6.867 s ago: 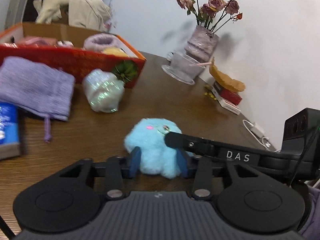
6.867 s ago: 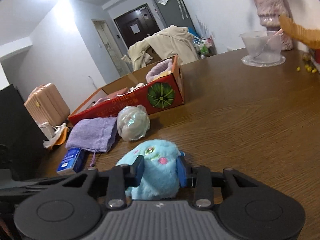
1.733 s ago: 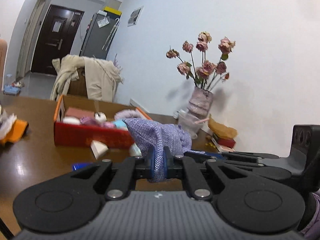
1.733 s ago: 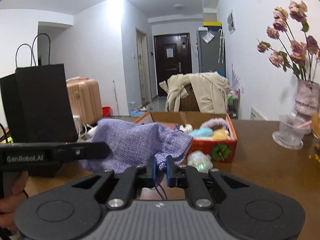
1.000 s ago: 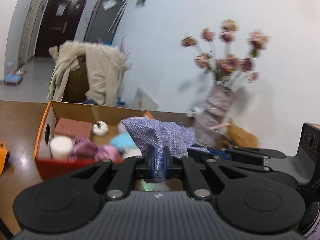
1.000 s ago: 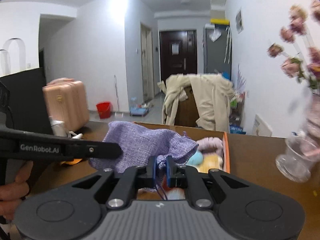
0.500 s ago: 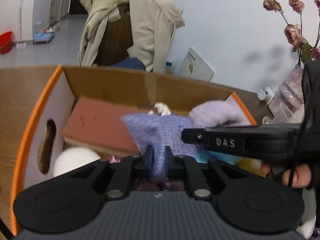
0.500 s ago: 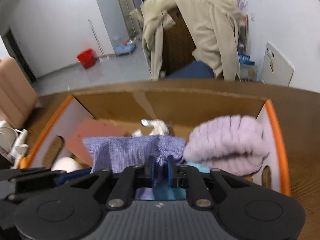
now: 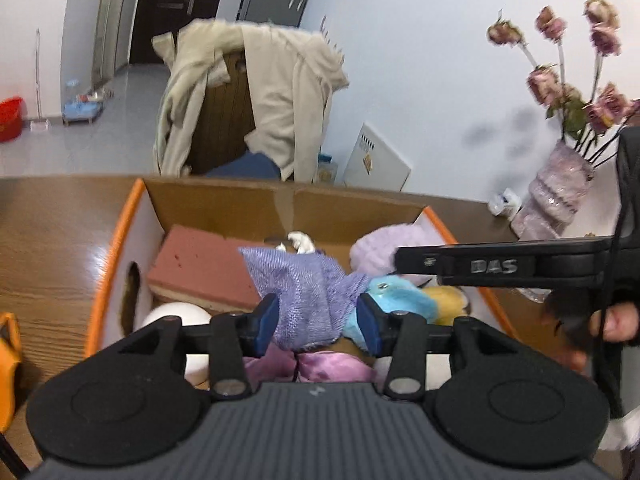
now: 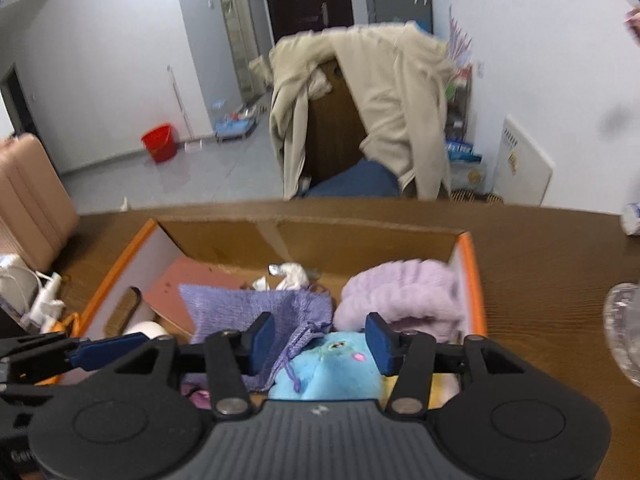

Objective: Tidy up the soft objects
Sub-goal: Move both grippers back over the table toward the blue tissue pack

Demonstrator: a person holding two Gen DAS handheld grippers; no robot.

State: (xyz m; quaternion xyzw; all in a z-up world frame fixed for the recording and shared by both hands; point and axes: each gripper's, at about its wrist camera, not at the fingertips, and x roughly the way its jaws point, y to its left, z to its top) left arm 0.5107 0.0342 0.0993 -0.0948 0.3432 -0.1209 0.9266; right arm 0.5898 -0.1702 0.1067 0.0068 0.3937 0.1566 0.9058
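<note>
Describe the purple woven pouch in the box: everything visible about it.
The purple woven pouch is a coarse, loosely knit lavender fabric bag with a thin drawstring cord trailing from its gathered end. It lies crumpled inside the cardboard box, draped over the blue plush toy and against the reddish-brown block. Both the left gripper and right gripper stand open around it, neither pinching it.

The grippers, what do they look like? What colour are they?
Both are black. The left gripper and right gripper each have two blue finger pads, a ribbed grey base and round black discs. "DAS" is printed on the right one's side, and a thin black cable hangs nearby.
</note>
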